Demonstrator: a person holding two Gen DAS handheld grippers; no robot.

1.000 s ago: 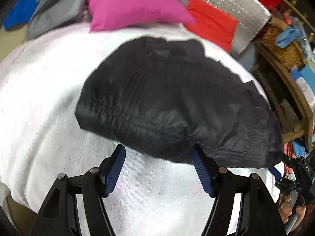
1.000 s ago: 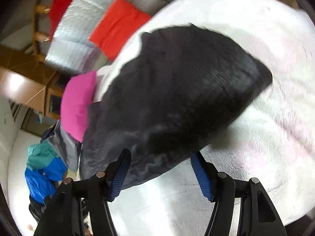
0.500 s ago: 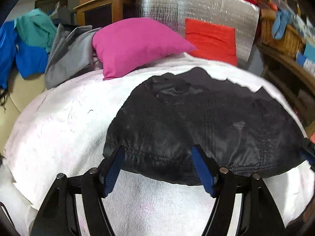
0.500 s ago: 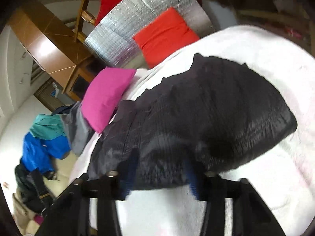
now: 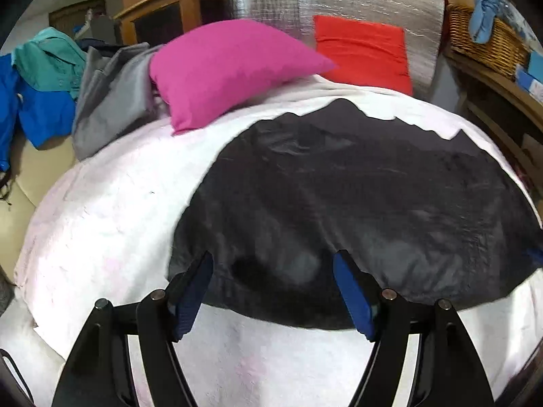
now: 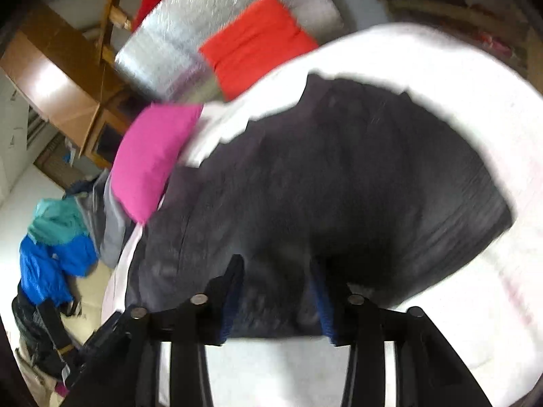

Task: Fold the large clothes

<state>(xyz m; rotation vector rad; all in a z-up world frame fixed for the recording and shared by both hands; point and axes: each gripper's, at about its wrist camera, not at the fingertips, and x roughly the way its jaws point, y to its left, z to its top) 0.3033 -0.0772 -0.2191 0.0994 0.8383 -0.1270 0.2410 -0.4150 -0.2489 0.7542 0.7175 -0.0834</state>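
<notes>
Left claw [image 5: 273, 285] gapes apart over the near hem of the black garment [image 5: 356, 200]; right claw [image 6: 276, 291] likewise apart, blurred, just above the same cloth.

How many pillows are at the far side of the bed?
2: a pink pillow on the white cover, and a red pillow against the silver panel. Others may be hidden.

Left two-finger gripper [image 5: 273, 264]: glossy black plastic linkage arms with round silver pivot screws and ribbed blue finger pads [image 5: 353, 295]; right two-finger gripper [image 6: 276, 264] same black arms, silver screws, blue pads, image blurred.
</notes>
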